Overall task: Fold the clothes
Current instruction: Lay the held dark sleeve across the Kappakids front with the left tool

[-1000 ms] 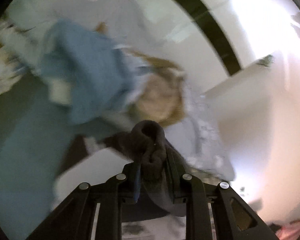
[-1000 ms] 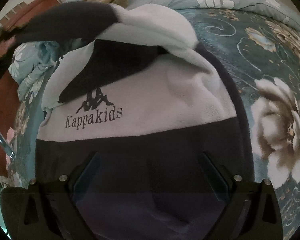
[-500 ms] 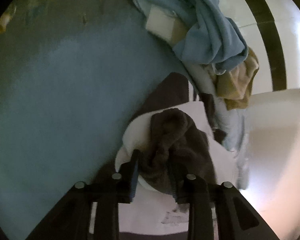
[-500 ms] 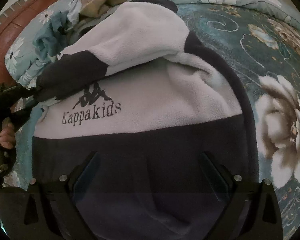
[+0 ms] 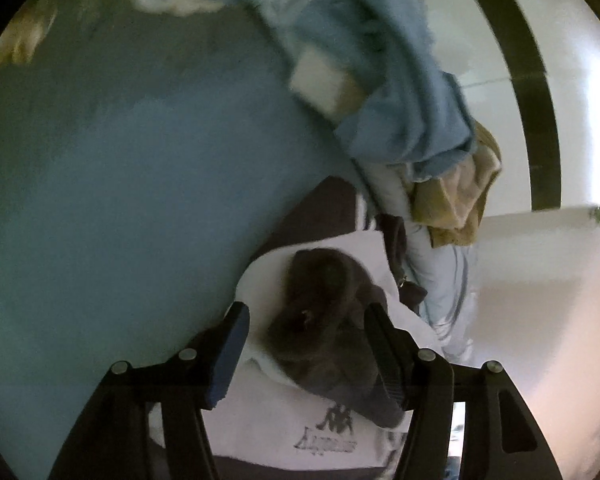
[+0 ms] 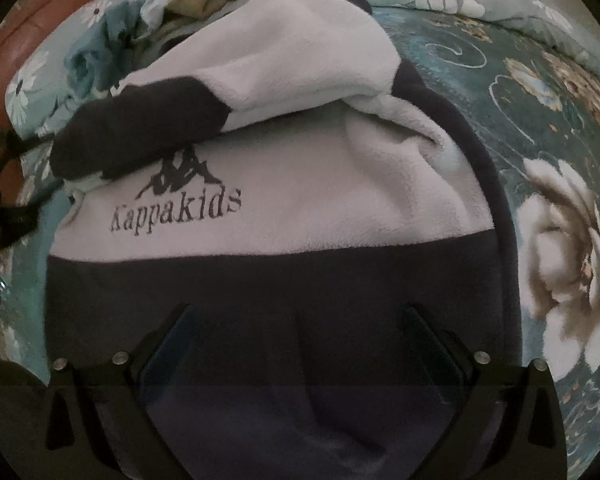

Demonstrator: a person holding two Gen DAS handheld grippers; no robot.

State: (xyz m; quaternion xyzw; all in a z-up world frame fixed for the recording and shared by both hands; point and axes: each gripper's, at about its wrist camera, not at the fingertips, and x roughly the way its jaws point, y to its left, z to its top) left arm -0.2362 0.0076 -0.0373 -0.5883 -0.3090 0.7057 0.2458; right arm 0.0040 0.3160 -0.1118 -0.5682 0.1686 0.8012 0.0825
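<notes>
A grey-white and dark fleece top (image 6: 300,184) with a "Kappakids" logo lies on the bed. Its sleeve is folded across the chest, and the dark cuff (image 6: 140,128) rests just above the logo. In the left wrist view that cuff (image 5: 320,292) lies loose on the white fleece between the fingers of my left gripper (image 5: 306,320), which is open wide. My left gripper also shows at the left edge of the right wrist view (image 6: 4,208), held by a hand. My right gripper (image 6: 296,320) is open over the dark lower band of the top, with its fingers spread wide.
A blue garment (image 5: 400,92) and a tan one (image 5: 456,200) are heaped beyond the top near the bed's edge. The floral teal bedspread (image 6: 560,220) stretches to the right. A brown headboard (image 6: 60,12) stands at the far left.
My left gripper brought the sleeve down across the top's chest, then opened and let the cuff go. The right gripper has stayed still.
</notes>
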